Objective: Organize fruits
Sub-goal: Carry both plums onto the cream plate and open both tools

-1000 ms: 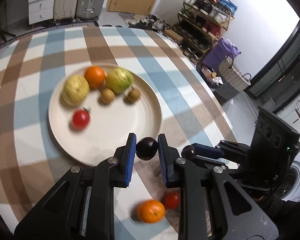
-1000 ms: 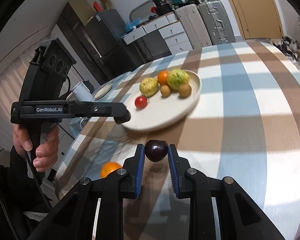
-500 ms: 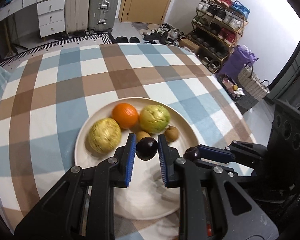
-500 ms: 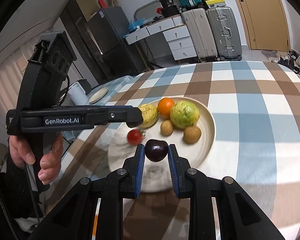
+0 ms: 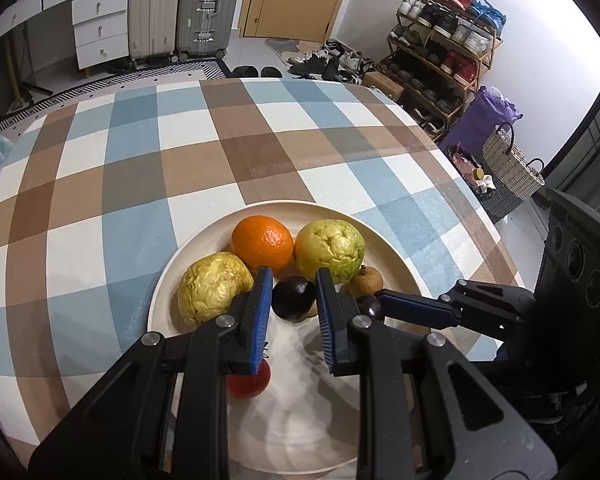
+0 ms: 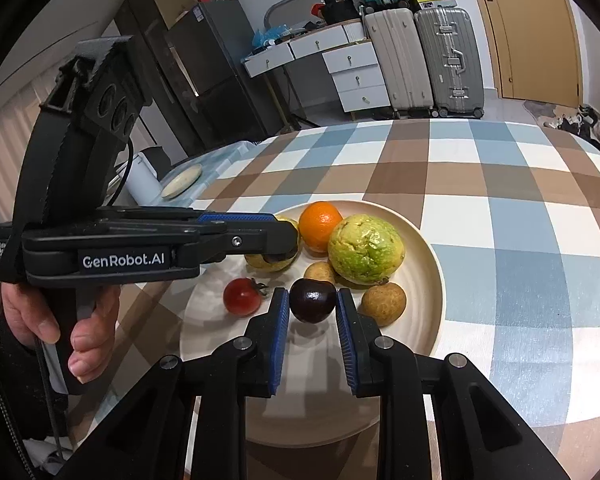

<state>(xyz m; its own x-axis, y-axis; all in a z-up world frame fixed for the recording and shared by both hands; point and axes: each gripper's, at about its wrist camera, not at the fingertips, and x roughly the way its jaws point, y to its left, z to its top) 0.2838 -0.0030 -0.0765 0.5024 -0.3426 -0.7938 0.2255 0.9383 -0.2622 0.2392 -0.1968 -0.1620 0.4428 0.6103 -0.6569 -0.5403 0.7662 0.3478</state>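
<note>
A cream plate [image 5: 396, 264] [image 6: 428, 280] holds an orange [image 5: 262, 243] [image 6: 321, 226], a green guava [image 5: 329, 249] [image 6: 365, 249], a yellow guava [image 5: 214, 288], two small brown fruits [image 6: 383, 303] [image 6: 319, 272] and a red tomato [image 6: 242, 297] [image 5: 248, 384]. My left gripper [image 5: 293, 298] is shut on a dark plum [image 5: 293, 298] above the plate's middle. My right gripper [image 6: 313, 301] is shut on a second dark plum [image 6: 313, 300] over the plate, just right of the left one. The left gripper also shows in the right wrist view [image 6: 278, 250].
The plate sits on a table with a blue, brown and white check cloth [image 5: 204, 168]. A small white dish [image 6: 182, 179] sits at the table's far left. Suitcases [image 5: 208, 4], drawers and a shoe rack [image 5: 440, 48] stand beyond the table.
Both grippers moved forward with their plums from the table's near side to over the plate. The loose orange and tomato near the table edge left the view.
</note>
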